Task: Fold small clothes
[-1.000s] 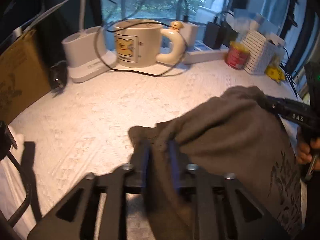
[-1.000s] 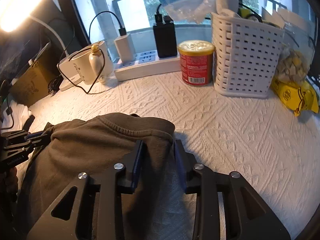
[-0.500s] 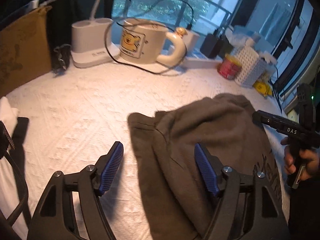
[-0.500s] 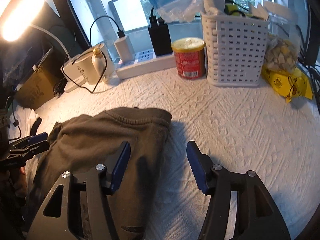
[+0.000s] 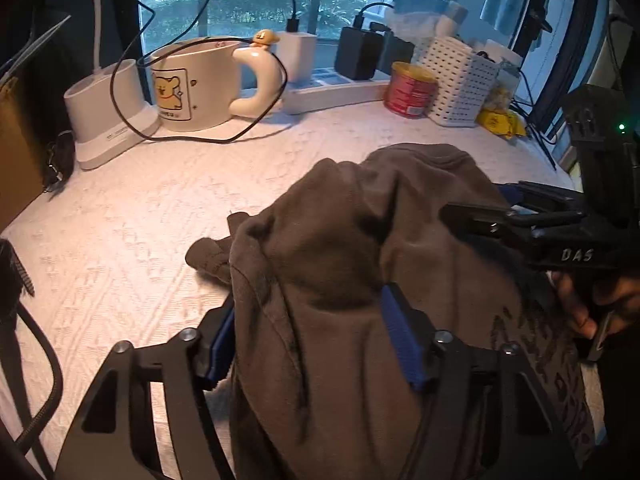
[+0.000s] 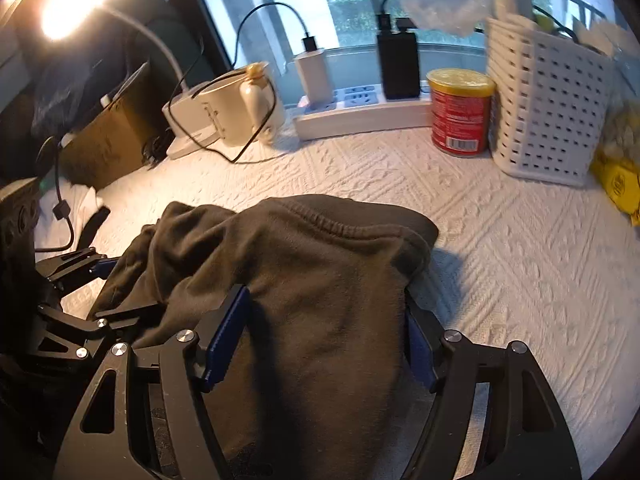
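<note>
Both your grippers, left (image 5: 308, 344) and right (image 6: 324, 340), have let go, jaws just spread. Rumpled grey-brown cotton garment (image 6: 320, 280) lies between each pair on white textured tablecloth (image 6: 500, 260), unclamped.

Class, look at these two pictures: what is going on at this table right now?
A person is folding a small dark brown garment on a white textured cloth, with a two-finger gripper in each hand. The garment lies bunched between the spread fingers of both the left gripper and the right gripper. The right one's jaws have just been opening; the left's opened, then narrowed a little. Neither pinches the fabric now. A mug, a red can and a white basket stand at the back.
</note>
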The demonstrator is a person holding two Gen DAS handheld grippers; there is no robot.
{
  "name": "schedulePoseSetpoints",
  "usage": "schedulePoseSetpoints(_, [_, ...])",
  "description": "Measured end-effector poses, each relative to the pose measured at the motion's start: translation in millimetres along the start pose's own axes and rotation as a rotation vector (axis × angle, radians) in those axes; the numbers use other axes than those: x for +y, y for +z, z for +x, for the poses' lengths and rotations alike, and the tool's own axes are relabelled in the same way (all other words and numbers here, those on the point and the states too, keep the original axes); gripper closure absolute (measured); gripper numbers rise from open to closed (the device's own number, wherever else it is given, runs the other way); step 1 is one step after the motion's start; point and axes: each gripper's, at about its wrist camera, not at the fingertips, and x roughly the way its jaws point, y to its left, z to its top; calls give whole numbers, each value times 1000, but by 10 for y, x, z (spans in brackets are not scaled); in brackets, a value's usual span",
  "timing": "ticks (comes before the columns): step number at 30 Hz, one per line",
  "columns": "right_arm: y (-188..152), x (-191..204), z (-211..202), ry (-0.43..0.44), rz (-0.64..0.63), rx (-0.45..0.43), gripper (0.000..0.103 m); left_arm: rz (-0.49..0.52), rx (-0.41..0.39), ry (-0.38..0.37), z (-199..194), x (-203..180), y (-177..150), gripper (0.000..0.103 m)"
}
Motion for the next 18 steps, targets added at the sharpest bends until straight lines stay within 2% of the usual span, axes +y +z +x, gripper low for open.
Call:
schedulePoseSetpoints(3, [-5,10,-1,-2,-5,0,29,8,-5,0,1,-41,5,45])
schedulePoseSetpoints(5, [-8,18,-4,-12,-11,1,34,4,-5,-13,-10,-52,5,47])
schedulePoseSetpoints(7, [-14,52,2,-2,-23,4,50,13,-17,-24,-4,-94,-6,48])
schedulePoseSetpoints(8, [-20,77,12,-4,-30,5,52,19,-25,-29,3,-106,-10,48])
schedulePoseSetpoints(9, [-22,96,16,-9,-39,6,61,26,-29,-34,14,-122,-9,49])
schedulePoseSetpoints(11, [-24,121,29,-4,-48,11,66,33,-29,-42,20,-139,6,56])
schedulePoseSetpoints(13, [-28,114,26,6,-43,10,79,41,-30,-45,25,-172,0,60])
schedulePoseSetpoints(15, [-42,126,20,23,-40,12,81,40,-29,-57,28,-184,-3,70])
schedulePoseSetpoints(18, [-51,208,-4,2,-72,-2,83,58,-34,-45,20,-238,-10,74])
